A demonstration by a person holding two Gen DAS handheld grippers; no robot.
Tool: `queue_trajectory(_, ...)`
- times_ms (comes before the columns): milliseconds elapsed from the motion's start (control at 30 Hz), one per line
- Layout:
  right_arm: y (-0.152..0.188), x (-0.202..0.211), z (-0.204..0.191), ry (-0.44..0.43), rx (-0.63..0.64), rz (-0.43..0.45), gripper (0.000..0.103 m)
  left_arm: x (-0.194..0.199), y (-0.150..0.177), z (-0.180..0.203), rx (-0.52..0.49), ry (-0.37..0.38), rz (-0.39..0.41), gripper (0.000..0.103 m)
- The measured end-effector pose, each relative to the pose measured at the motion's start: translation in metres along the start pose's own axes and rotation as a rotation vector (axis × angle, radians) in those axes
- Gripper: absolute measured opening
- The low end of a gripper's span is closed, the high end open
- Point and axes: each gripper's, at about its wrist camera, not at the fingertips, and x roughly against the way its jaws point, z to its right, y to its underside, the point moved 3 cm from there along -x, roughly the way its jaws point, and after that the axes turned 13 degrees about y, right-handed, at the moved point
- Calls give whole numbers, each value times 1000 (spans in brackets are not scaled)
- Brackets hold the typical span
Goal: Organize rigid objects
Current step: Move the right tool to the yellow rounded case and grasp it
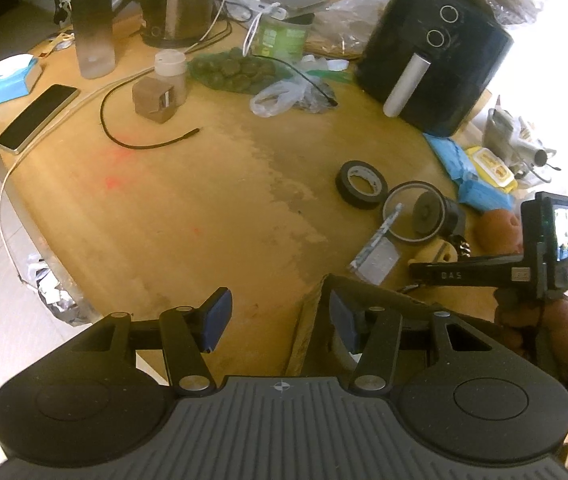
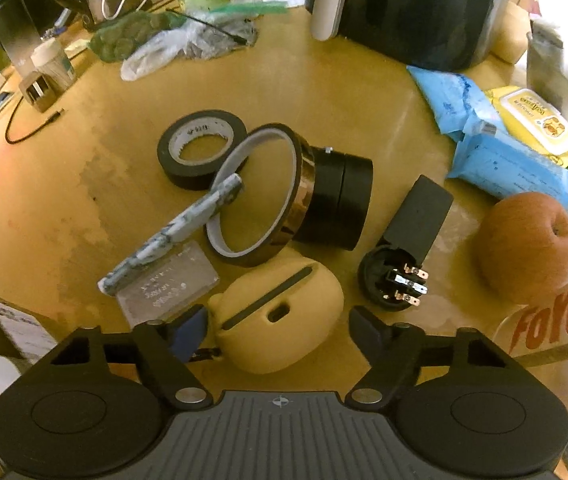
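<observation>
A yellow rounded case (image 2: pixel 284 312) with a dark slot lies on the wooden table (image 2: pixel 84 208), between the fingers of my right gripper (image 2: pixel 280 330). The jaws stand open around it, with the left pad (image 2: pixel 190 334) close to its side and the right one clear. Just beyond lie a black tape roll (image 2: pixel 200 148), an amber tape ring (image 2: pixel 303 188) leaning on a black cylinder (image 2: pixel 343 204), a marbled stick (image 2: pixel 176 232), a clear plastic card (image 2: pixel 168 286) and a black switch (image 2: pixel 391 280) with metal terminals. My left gripper (image 1: pixel 280 320) is open over a cardboard box wall (image 1: pixel 309 320), without gripping it.
A black air fryer (image 1: pixel 435 52) stands at the back right. Blue packs (image 2: pixel 511 164), a yellow wipes pack (image 2: pixel 535 124) and an apple (image 2: pixel 523 244) crowd the right side. A phone (image 1: pixel 38 118), bottle (image 1: pixel 92 28), bags and cables lie along the back left.
</observation>
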Motion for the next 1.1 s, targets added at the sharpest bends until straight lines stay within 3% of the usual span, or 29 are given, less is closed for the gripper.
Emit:
queue_trajectory(233, 1, 1, 1, -20, 0, 4, 71, 1, 0, 2, -9, 5, 1, 54)
queue_trajectory(500, 10, 20, 19, -29, -74, 28, 70, -6, -5, 15, -60, 27, -6, 54)
queue_trajectory(767, 19, 48, 47, -35, -199, 77, 70, -20, -12, 33, -140, 69, -32, 53)
queue_trajectory(1100, 29, 82, 69, -38, -269, 136, 71, -44, -28, 61, -268, 123, -59, 53)
